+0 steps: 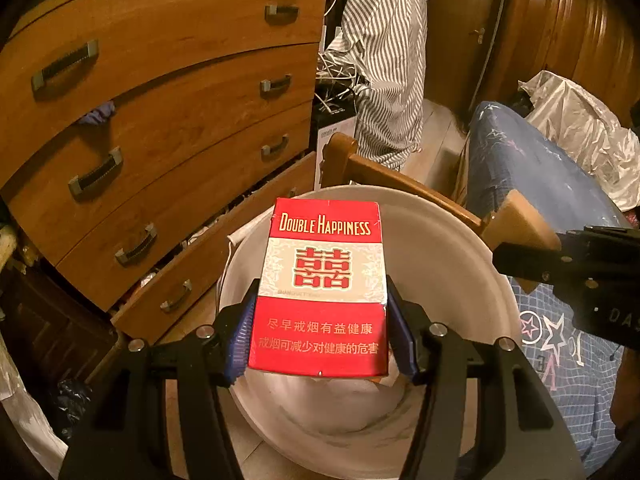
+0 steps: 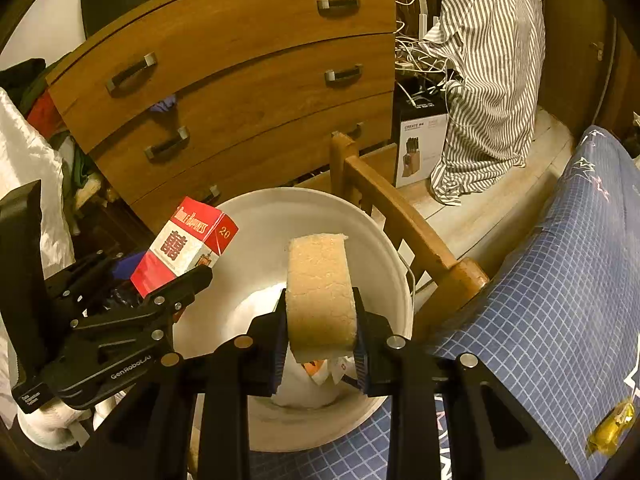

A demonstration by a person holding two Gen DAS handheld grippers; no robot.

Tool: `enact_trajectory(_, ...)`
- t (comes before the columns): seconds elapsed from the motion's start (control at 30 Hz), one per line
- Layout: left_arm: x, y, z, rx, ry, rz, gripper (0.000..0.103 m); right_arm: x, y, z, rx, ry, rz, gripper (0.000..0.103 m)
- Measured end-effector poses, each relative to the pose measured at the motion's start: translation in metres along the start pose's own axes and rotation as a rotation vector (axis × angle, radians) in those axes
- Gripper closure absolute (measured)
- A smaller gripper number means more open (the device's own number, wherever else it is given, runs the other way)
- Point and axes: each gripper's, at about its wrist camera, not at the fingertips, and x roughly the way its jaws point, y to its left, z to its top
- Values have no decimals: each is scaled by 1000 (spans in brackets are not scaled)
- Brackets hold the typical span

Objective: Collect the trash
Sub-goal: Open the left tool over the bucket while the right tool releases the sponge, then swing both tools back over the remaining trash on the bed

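**Both items over the bin, release pending**

Left gripper (image 1: 320, 328) fingers clamped on the sides of the red-and-white cardboard cigarette pack (image 1: 324, 288). Right gripper (image 2: 320, 336) fingers closed on the tan, crumbly sponge-like block (image 2: 320, 292). Both are held above the open mouth of the round white plastic trash bucket (image 2: 384, 248), which already has white paper inside. Step looks like drop-off. Next: open the fingers with each item inside the rim; the pack sits near the left edge.
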Motion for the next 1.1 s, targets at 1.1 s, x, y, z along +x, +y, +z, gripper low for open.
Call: enact_trajectory(1.1,-44,-135,-38,209,-58,-163,34,-156,-97,-153,158,-243,-102,55)
